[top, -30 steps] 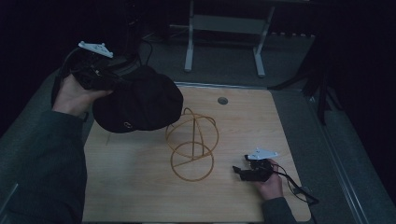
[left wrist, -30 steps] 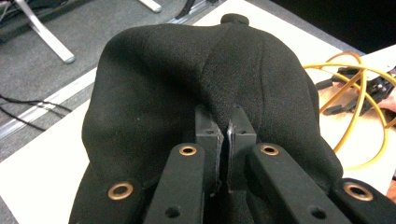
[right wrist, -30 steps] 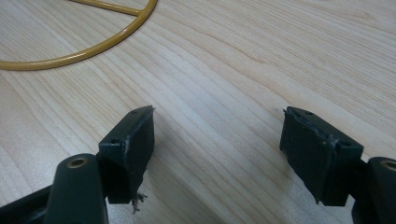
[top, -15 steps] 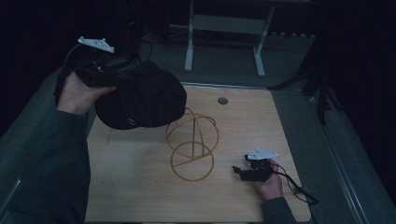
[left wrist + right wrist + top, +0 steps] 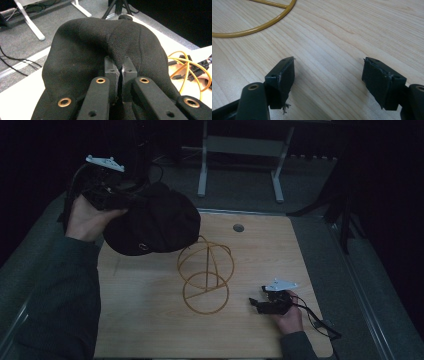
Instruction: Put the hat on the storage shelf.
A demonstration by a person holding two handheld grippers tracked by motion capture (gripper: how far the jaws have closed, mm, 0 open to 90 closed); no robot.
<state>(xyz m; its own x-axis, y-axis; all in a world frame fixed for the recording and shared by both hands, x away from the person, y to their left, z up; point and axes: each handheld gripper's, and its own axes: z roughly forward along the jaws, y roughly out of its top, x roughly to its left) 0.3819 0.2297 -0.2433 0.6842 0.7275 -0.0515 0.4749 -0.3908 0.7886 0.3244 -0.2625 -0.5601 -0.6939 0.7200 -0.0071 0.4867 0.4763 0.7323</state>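
Two grippers: my left gripper (image 5: 117, 202) pinches the soft black fabric cap (image 5: 155, 220) aloft, carrying step, next lowering it onto the yellow wire dome stand (image 5: 206, 277) while my right gripper (image 5: 328, 80) rests wide open on the table's near right.

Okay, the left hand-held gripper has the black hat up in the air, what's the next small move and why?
Probably carry the black hat a little further over the yellow wire stand and lower it on. The left hand-held gripper is pinched shut on the hat's edge, and the hat hangs above the table just up and left of the stand. The right hand-held gripper rests open on the table.
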